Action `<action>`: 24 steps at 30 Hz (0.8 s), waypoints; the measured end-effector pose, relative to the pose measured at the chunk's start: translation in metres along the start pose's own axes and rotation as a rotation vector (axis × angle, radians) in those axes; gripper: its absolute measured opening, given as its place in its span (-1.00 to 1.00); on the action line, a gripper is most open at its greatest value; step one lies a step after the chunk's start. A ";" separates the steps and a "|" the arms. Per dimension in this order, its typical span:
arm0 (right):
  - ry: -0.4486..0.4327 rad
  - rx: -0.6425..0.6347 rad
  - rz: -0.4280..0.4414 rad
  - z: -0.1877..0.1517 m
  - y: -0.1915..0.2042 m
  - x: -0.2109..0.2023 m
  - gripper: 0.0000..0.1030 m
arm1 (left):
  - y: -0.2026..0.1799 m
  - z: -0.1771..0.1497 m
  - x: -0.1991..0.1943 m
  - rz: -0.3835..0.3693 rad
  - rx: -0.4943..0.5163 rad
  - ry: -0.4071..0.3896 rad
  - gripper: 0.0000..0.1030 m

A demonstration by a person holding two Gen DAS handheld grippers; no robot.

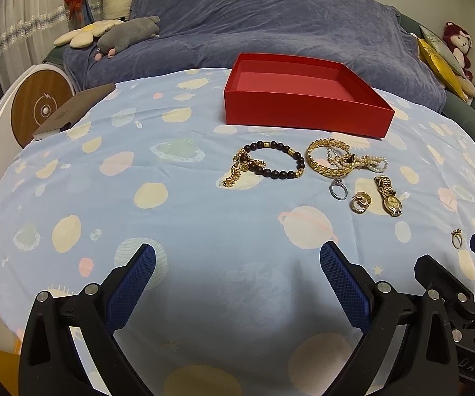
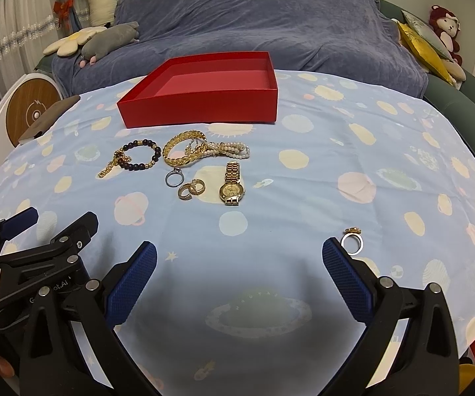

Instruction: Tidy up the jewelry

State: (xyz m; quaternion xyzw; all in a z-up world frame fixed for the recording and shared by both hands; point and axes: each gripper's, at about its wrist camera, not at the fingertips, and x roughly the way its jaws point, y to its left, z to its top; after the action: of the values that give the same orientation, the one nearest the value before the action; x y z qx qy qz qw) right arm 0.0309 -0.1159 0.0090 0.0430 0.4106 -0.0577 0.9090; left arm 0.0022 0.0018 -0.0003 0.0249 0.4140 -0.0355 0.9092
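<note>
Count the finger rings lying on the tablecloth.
3, maybe more hidden in the tangle: silver stone-set ring below the gold bangle, gold band cluster beside it, gold-topped ring apart, nearest.

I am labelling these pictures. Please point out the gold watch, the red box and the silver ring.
gold watch (image 2: 231,191), right wrist view, on its round dial.
red box (image 2: 201,107), right wrist view, on its near outer wall.
silver ring (image 1: 338,190), left wrist view, on its band.

You can't untangle silver chain (image 1: 331,155) and pearl strand (image 2: 234,149) from gold bangle (image 2: 181,151): overlapping. Watch (image 2: 232,183) dial too small to read. Your right gripper (image 1: 468,257) cut off at left-wrist view's edge.
</note>
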 end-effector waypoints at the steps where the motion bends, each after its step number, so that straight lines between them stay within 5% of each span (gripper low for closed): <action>1: 0.000 0.000 0.001 0.000 0.000 0.000 0.90 | 0.000 0.000 0.000 -0.002 -0.001 0.001 0.90; 24: 0.001 -0.001 0.001 0.000 0.000 0.001 0.90 | 0.000 0.000 0.000 -0.004 -0.003 0.002 0.90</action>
State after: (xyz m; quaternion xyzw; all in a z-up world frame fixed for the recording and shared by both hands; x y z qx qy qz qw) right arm 0.0312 -0.1157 0.0083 0.0426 0.4113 -0.0571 0.9087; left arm 0.0021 0.0017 -0.0001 0.0230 0.4148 -0.0368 0.9089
